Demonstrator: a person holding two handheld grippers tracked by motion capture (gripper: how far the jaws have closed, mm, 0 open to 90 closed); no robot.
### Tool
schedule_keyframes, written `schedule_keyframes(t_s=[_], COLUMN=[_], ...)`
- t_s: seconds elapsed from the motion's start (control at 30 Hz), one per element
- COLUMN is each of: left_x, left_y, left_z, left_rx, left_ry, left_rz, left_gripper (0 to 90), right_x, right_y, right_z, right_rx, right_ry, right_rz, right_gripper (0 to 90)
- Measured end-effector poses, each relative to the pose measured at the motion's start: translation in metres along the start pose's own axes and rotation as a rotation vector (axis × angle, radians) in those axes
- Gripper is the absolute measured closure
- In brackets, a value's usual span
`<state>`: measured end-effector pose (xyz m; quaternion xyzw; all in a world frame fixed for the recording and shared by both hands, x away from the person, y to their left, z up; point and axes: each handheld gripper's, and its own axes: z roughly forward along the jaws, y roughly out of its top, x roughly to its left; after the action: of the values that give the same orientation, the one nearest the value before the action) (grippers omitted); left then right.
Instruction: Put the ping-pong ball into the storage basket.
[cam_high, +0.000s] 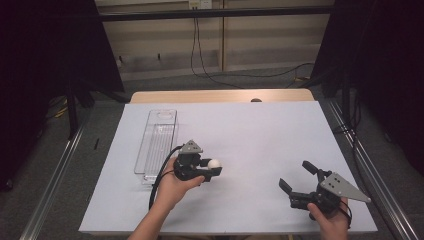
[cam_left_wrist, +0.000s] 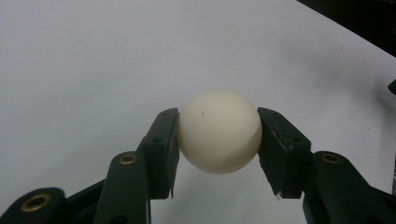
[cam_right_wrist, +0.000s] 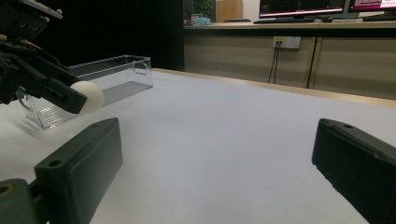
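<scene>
Left gripper (cam_high: 209, 169), seen from the high view: clamped on a small white ball (cam_high: 214, 163), held just above the white table cover (cam_high: 260, 130) near the middle of the table's near half. Close on its left, a long clear plastic bin (cam_high: 156, 145), lying lengthwise away from the person, apparently with nothing in it. Right gripper (cam_high: 296, 178) well apart toward the near right corner, jaws spread wide, holding nothing.

Left gripper view: white ball (cam_left_wrist: 219, 131) pinched between the two black jaws, one pad on either side at about its widest girth. Smooth matte shell with a tiny dark speck; looks like a table tennis ball, though no marking confirms it. Judged very light, hollow and thin-walled: stiff enough for a gentle pinch, likely to dent under a hard squeeze. Smooth round surface judged slippery, apt to squirt out if gripped off-centre. Best taken across the equator, as here, with modest force. Likely to bounce and roll if dropped onto the cover.

Right gripper view: own jaws far apart with bare table cover (cam_right_wrist: 233, 140) between them. Farther off at left, the left gripper (cam_right_wrist: 70, 95) with the ball (cam_right_wrist: 88, 96), in front of the clear bin (cam_right_wrist: 107, 79). Beyond the table, a wall socket (cam_right_wrist: 286, 42) with cables.
</scene>
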<state>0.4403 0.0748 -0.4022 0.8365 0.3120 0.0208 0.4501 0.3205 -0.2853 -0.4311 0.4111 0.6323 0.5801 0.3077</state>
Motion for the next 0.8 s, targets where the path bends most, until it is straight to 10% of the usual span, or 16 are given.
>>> schedule_keyframes(t_s=[0.8], left_x=[0.0082], left_y=[0.0025], left_z=[-0.0093], left_rx=[0.002], left_ry=[0.02], left_rz=[-0.016], left_gripper=[51.1], right_x=[-0.0003], right_y=[-0.0003], right_z=[0.0001], right_rx=[0.005], right_ry=[0.001], right_rz=[-0.009], right_gripper=[1.5])
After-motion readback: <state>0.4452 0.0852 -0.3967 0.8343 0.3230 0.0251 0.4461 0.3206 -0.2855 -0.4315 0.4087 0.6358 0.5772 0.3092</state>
